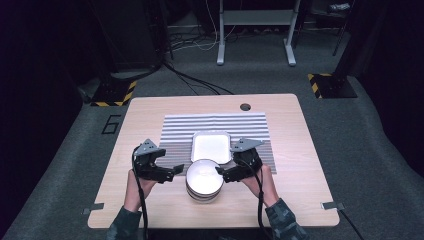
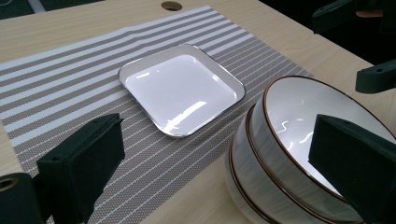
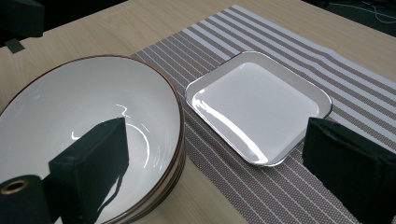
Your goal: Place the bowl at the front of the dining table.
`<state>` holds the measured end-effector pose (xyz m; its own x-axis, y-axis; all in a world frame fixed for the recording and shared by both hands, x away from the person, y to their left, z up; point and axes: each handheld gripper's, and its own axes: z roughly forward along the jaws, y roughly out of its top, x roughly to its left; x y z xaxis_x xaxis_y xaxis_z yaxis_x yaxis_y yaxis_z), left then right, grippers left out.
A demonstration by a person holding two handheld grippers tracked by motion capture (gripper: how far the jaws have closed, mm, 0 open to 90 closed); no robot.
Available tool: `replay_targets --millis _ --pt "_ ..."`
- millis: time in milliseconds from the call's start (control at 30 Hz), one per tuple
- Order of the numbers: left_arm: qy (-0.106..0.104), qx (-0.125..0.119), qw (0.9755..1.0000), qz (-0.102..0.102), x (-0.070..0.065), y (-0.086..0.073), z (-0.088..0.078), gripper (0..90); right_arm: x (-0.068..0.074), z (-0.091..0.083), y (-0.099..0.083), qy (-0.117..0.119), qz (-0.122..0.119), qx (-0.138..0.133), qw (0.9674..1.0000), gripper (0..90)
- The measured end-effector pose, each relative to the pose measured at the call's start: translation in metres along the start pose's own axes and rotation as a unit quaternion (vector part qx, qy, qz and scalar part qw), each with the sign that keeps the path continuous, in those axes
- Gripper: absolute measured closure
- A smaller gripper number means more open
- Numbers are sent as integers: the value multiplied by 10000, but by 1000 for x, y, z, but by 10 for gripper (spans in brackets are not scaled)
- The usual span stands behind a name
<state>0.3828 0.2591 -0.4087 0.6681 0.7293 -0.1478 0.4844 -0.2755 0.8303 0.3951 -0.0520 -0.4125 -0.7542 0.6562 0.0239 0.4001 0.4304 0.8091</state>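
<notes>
A stack of white bowls with brown rims stands near the table's front edge, just off the striped placemat. A square white plate lies on the mat behind it. My left gripper is open at the stack's left side, one jaw over the top bowl's rim. My right gripper is open at the stack's right side, one jaw over the bowl's inside. Neither holds anything.
The wooden table has a round cable hole at the back. In the left gripper view the placemat shows a ripple along its far edge. Desk legs and cables lie on the floor beyond the table.
</notes>
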Motion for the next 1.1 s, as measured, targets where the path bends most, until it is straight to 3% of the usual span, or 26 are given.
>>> replay_targets --millis 233,333,567,1100 --pt "-125 62 9999 68 -9 2 7 34 6 7 1 98 -37 43 9999 92" --pt "-161 166 9997 105 -13 2 13 38 7 12 0 172 85 97 9998 97" --pt "-290 337 9990 94 -17 -3 27 39 15 21 -2 233 -18 216 9995 117" --pt "-234 607 9978 95 -22 -19 46 73 20 32 -14 216 -18 309 9993 148"
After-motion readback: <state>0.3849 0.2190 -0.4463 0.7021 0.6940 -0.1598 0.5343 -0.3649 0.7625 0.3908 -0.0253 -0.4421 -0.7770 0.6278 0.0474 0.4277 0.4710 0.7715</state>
